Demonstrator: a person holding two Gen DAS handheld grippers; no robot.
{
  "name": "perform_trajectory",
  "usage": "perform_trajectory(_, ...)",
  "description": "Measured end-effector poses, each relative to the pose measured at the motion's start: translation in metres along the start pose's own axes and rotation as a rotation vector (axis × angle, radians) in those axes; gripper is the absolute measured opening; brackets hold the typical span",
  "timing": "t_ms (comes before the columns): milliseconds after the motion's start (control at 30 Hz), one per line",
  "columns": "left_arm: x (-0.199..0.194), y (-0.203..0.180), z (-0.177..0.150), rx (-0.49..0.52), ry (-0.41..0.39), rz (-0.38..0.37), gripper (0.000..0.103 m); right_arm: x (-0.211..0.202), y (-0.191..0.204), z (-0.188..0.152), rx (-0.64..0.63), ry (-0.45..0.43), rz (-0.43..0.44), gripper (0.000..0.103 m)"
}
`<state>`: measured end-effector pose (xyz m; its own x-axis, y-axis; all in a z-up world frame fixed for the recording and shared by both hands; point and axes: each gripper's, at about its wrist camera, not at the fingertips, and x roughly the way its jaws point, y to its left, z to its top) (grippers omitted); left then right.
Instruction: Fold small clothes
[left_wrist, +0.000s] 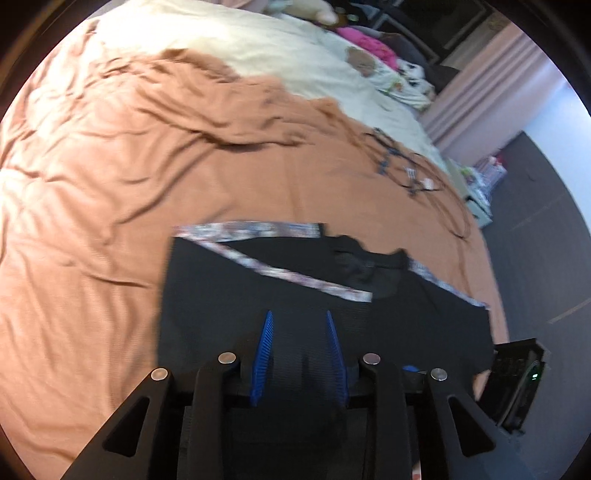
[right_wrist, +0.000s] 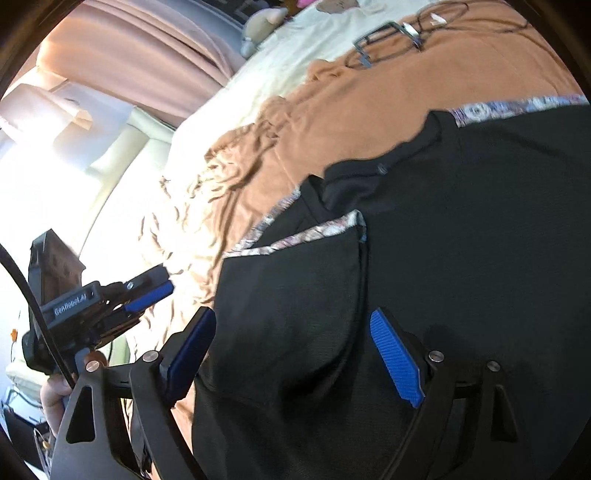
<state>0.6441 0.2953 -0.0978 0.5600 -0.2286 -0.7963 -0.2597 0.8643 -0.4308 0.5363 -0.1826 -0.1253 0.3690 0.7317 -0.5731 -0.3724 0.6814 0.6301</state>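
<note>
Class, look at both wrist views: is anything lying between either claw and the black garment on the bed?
Nothing visible. The left claw and right claw sit directly over the black garment, jaws apart, with no object between.

Rumpled orange bedspread over cream sheet (pink curtains behind).

The right tool, its blue ribbed pads spread wide, hovers over a black garment with patterned trim lying on the rumpled orange bedsheet, while the left tool sits off to the left, gripped by a hand.
</note>
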Motion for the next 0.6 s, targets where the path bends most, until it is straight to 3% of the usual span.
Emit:
perform_trajectory(200,0.011,0.039,0.003,-0.020,0.004,0.126,0.031,0.009,-0.013,0.000,0.040,0.033,-0.019,0.085)
perform_trajectory(367,0.032,0.065,0.002,-0.022,0.018,0.178,0.031,0.031,-0.017,0.002,0.008,0.046,-0.015,0.085)
perform_trajectory(600,0.069,0.082,0.014,0.004,0.038,0.208,0.031,0.056,-0.014,0.013,-0.057,0.041,-0.057,0.060)
